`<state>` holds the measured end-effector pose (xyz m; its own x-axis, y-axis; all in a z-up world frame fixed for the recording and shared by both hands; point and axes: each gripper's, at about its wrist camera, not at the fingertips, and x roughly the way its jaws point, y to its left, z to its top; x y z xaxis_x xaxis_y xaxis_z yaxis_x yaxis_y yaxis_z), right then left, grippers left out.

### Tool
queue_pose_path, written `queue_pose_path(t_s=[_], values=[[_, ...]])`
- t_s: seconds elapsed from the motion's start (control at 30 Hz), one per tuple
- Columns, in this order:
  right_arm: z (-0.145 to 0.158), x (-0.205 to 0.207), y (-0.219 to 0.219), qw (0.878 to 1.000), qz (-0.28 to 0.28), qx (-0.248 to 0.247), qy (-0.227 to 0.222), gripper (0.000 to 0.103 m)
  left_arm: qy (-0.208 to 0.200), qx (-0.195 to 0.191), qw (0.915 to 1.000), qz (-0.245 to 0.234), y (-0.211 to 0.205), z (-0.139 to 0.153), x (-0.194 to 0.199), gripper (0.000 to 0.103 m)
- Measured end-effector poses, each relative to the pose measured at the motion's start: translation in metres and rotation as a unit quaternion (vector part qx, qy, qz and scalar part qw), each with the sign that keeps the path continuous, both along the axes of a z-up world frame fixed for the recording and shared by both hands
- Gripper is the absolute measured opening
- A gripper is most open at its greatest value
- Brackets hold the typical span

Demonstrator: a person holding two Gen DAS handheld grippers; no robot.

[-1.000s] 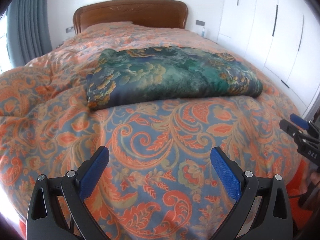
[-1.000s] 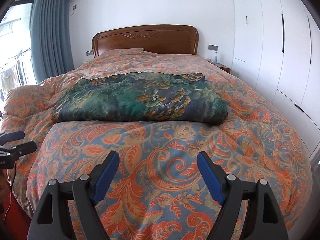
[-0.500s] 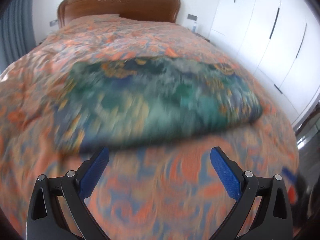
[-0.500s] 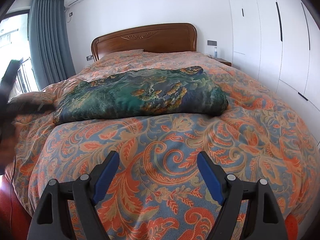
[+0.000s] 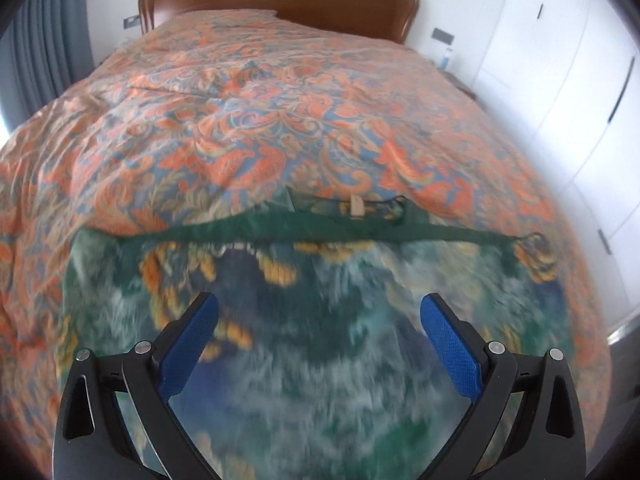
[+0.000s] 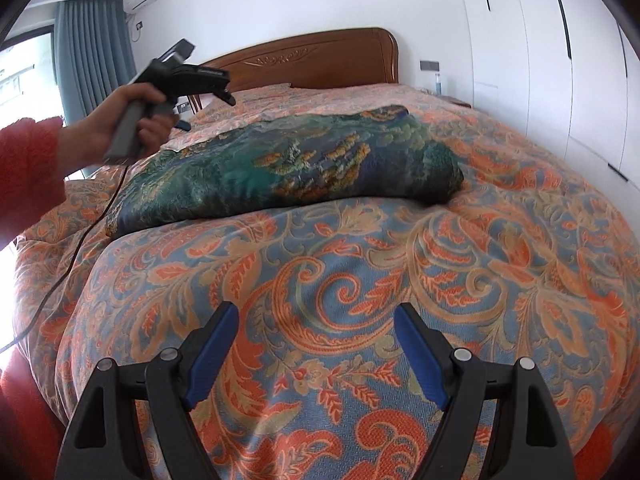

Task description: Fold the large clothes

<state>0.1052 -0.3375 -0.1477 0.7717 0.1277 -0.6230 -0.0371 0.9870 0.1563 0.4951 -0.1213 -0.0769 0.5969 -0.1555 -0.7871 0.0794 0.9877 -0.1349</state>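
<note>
A folded green garment (image 6: 288,172) with blue and orange patterning lies across the middle of the bed. In the left wrist view the garment (image 5: 320,320) fills the lower half, blurred, with a small label near its far edge. My left gripper (image 5: 318,312) hovers over it, jaws wide, nothing between them. The right wrist view shows that left gripper (image 6: 218,94) held by a hand in a red sleeve above the garment's left end. My right gripper (image 6: 316,320) is open over the quilt near the foot of the bed, short of the garment.
An orange and blue paisley quilt (image 6: 500,264) covers the bed. The wooden headboard (image 6: 320,60) stands at the far end. White wardrobe doors (image 6: 540,60) line the right side, grey curtains (image 6: 88,48) the left. A black cable (image 6: 72,256) trails off the left gripper.
My left gripper has swept from the foot of the bed to above the folded garment. The right gripper sank slightly toward the quilt. Both stayed open.
</note>
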Motion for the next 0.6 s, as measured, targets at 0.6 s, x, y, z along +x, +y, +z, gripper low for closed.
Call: queue_pose_path(t_s=[0.6], values=[[-0.014, 0.011, 0.011, 0.999, 0.025, 0.016, 0.020, 0.082, -0.016, 0.107, 0.9875, -0.115, -0.021, -0.051, -0.096, 0.101]])
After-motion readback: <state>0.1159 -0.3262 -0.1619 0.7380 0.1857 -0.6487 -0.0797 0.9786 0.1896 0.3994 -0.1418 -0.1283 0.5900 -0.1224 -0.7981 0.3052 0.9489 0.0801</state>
